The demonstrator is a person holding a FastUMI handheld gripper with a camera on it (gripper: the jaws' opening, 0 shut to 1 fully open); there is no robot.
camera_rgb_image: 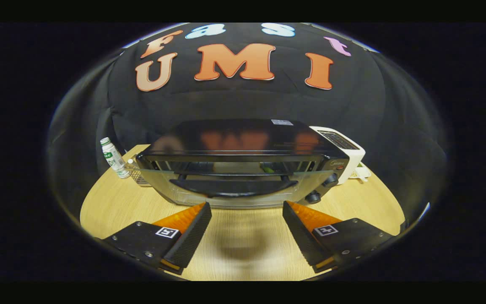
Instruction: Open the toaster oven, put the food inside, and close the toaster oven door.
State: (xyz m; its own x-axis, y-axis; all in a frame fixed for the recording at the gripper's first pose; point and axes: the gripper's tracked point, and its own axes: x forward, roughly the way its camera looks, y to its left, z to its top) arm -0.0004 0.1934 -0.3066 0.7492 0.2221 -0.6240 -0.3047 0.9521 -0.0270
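We hover low over the table [99,211], our gripper [247,215] spread wide with its 2 fingers holding nothing, squared up to the toaster oven [243,164] just ahead, whose glass door [234,185] tilts partly open.

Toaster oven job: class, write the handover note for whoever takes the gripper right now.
Gripper: jaws open, holding nothing, tips just short of the toaster oven front.
Things: the oven stands on the wooden table, with a bottle to one side and a white toaster to the other. Its glass door looks ajar, tilted out toward the jaws. A small green item shows behind the glass; I cannot tell if it is the food.
Done: the door seems opened.
Left: check that the food is inside, then push the door shut.
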